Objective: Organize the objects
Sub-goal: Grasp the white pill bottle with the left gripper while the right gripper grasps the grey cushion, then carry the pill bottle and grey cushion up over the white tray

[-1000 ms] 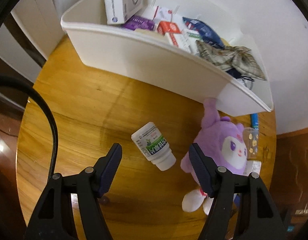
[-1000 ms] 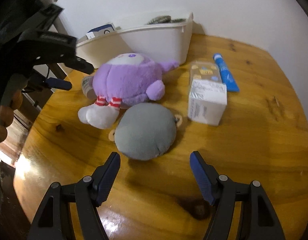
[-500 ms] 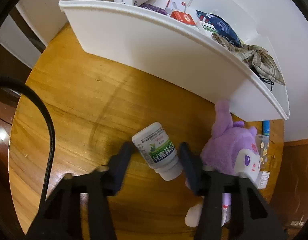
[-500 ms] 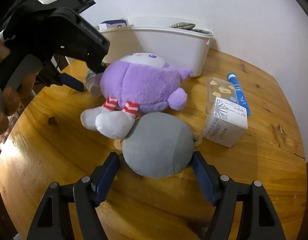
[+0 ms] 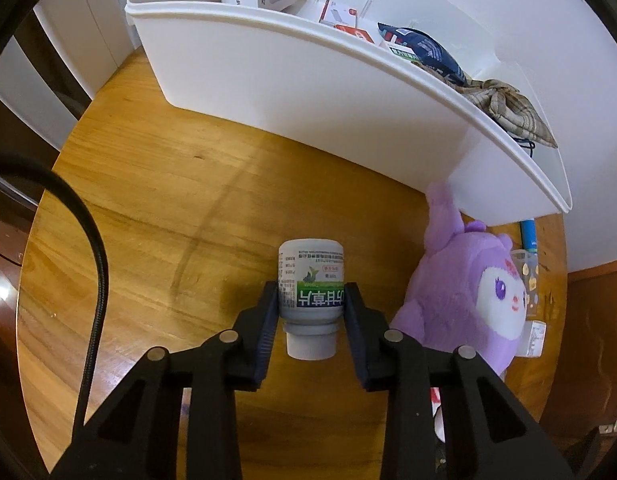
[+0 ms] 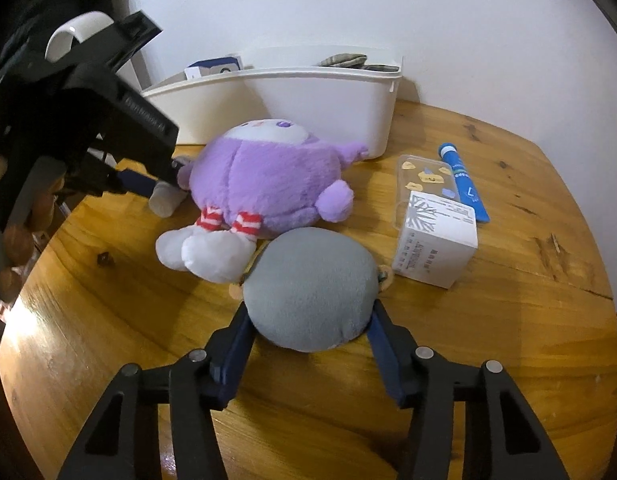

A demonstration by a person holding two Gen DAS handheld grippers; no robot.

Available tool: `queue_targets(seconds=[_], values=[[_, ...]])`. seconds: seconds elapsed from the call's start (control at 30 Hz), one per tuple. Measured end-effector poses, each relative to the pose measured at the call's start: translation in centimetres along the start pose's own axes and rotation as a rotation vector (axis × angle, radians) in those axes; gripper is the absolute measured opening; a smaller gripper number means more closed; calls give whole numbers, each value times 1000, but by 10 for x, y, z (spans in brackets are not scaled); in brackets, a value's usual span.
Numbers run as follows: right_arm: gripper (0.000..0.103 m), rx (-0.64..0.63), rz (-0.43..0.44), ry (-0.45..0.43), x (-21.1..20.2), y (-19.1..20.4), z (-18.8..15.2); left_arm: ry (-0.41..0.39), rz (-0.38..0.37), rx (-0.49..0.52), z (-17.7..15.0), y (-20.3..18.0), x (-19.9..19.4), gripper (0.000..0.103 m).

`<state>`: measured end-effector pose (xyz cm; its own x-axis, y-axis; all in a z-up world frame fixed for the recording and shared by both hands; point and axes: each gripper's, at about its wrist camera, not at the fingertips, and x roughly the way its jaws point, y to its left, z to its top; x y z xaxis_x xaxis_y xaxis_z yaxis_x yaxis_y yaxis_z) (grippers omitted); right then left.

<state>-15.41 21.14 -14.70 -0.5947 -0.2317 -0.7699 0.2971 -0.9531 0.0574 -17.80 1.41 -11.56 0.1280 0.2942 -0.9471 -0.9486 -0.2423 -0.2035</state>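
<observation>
The left gripper (image 5: 310, 308) pinches the bottle (image 5: 310, 285) across its label, cap pointing back at the handle, so it looks ready to go into the bin (image 5: 348, 92) at the table's (image 5: 148, 200) back edge, where boxes already lie. The right gripper (image 6: 308, 320) has its fingers against both sides of the grey plush (image 6: 312, 292), lying toward the front edge; whether they squeeze yet I cannot tell. The purple plush (image 6: 264, 188) lies between them.
</observation>
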Motion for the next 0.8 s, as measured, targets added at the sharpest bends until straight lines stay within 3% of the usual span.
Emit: queue_targets(seconds=[0.2,0.47,0.67,0.8], values=[[52,-1,14,4,-2,-3,-2,22,-22,-13,-13,10,-9,35],[51,-14,6,45,-38,14,-20,13,-72,62,-41,19,-50,35],[51,-47,2,-4,-77,34,-9,-21,-122,133,-47,50,-96,35],[51,-97,1,-62,-109,55,10,-46,-139,193,-41,46,-121,35]])
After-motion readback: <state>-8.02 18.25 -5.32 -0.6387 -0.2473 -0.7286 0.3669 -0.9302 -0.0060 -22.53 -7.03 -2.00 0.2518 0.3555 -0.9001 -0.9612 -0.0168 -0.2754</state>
